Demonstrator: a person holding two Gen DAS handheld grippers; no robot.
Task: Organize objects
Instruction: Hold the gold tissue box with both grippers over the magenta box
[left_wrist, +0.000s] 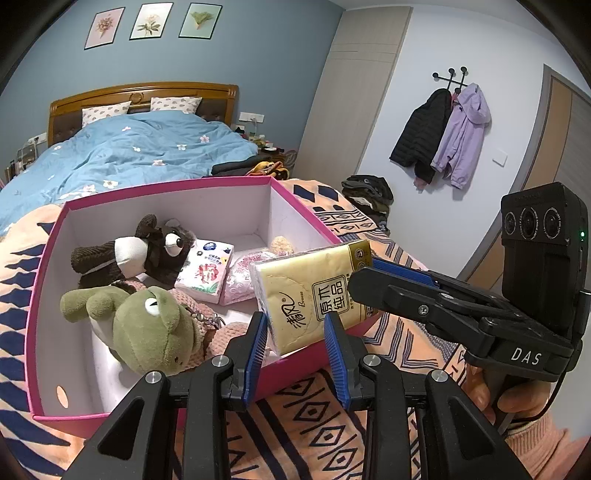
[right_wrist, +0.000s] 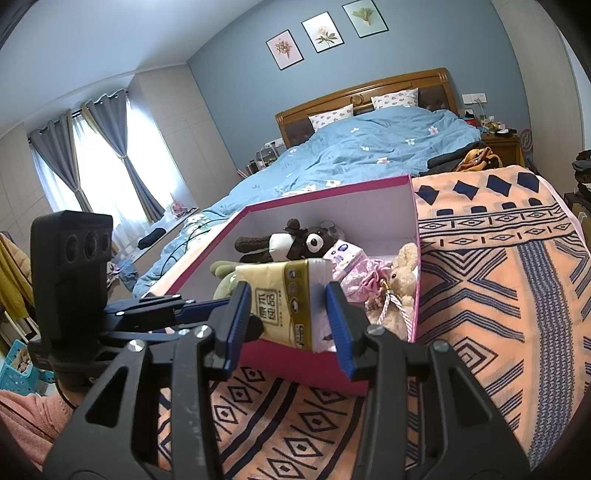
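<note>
A yellow tissue pack (left_wrist: 314, 295) (right_wrist: 280, 295) hangs tilted over the near rim of the pink box (left_wrist: 166, 188) (right_wrist: 325, 192). My right gripper (right_wrist: 288, 325) (left_wrist: 369, 275) is shut on its end, one blue pad on each side. My left gripper (left_wrist: 295, 332) has its pads close together at the pack's lower end; whether they touch it I cannot tell. In the right wrist view the left gripper (right_wrist: 207, 306) reaches in from the left. Inside the box lie a brown bear (left_wrist: 147, 251), a green frog (left_wrist: 147, 325), a white tissue pack (left_wrist: 207, 273), a pink pouch (left_wrist: 240, 277) and a beige plush (right_wrist: 402, 273).
The box sits on an orange patterned blanket (left_wrist: 314, 406) (right_wrist: 498, 295) at the foot of a bed with a blue duvet (left_wrist: 129, 155). Folded clothes (left_wrist: 240, 168) lie behind the box. Jackets (left_wrist: 443, 136) hang on the right wall.
</note>
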